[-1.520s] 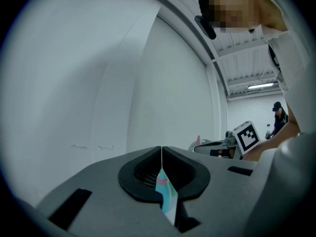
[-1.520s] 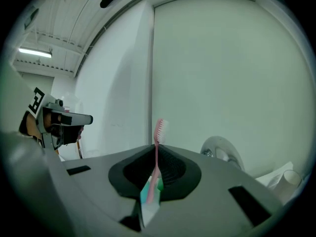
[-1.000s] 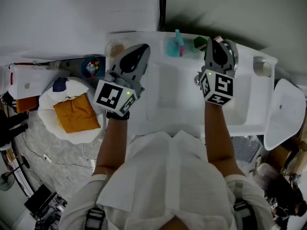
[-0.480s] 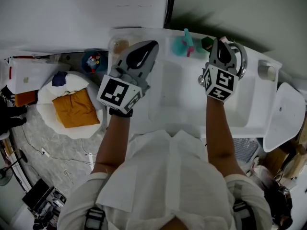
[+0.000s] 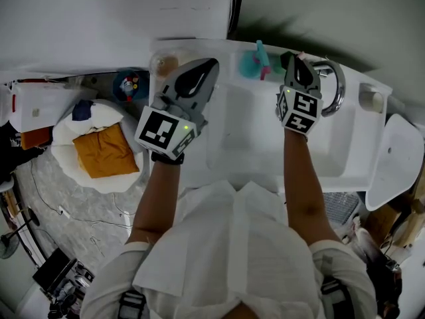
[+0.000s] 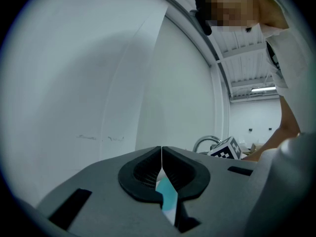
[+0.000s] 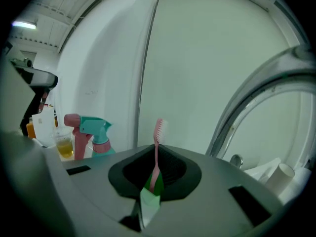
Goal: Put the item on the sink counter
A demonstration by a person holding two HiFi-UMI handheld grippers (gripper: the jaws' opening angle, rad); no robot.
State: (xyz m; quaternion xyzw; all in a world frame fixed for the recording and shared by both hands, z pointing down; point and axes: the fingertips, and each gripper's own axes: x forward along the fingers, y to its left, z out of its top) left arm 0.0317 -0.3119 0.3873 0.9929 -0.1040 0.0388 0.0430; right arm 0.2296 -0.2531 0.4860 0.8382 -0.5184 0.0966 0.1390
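Note:
My right gripper (image 5: 295,60) is over the back of the white sink counter (image 5: 348,161), between the teal spray bottle (image 5: 252,63) and the chrome faucet (image 5: 335,88). It is shut on a pink toothbrush (image 7: 157,142), which stands upright between the pads with its bristles at the top. A green thing (image 7: 154,182) shows through the gap under the jaws. My left gripper (image 5: 208,65) hovers over the counter's left end with its jaws shut (image 6: 162,154). A pale blue sliver shows in the slot behind its pads; I cannot tell what it is.
A cup of yellow liquid (image 7: 64,144) stands left of the spray bottle (image 7: 94,132). A paper roll (image 5: 368,97) sits at the counter's right end, and a toilet (image 5: 393,157) beyond it. On the floor at left is a round basket with orange cloth (image 5: 103,153).
My right gripper has shifted left, away from the faucet and closer to the spray bottle. The left gripper has kept its place over the counter's left end.

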